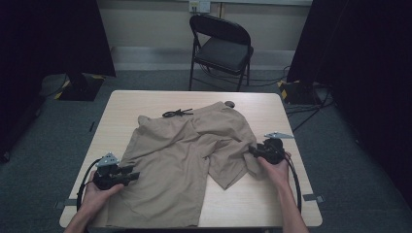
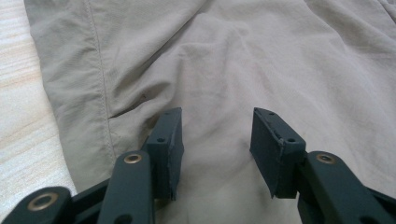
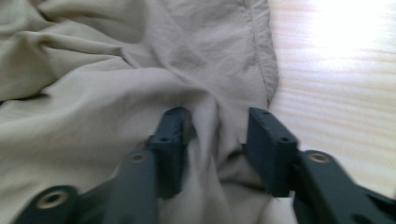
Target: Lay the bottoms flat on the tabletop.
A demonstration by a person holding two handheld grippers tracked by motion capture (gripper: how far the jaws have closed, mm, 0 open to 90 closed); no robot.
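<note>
i had a pale wooden table (image 1: 272, 204) set on grey carpet, with dark curtains to either side and a black folding chair (image 1: 221, 46) beyond the table's far edge. there were no containers on it. a pair of khaki shorts (image 1: 184, 155) lay spread over the middle of the table, waistband toward the far edge, and a black drawstring (image 1: 176, 113) was coiled just beyond the waistband.

my left gripper (image 1: 130, 176) rested at the shorts' left hem, and my right gripper (image 1: 253, 151) sat at their right leg, where the cloth was bunched and folded over.

the left gripper view (image 2: 217, 140) gave me what the high view could not: the jaws stood well apart over flat cloth beside a stitched side seam, with nothing between them. the right gripper view (image 3: 217, 140) showed the jaws parted too, but with a raised ridge of the shorts' fabric standing between them, close to a hemmed edge; i could not tell whether the pads pressed it. bare table lay just beyond that hem.
</note>
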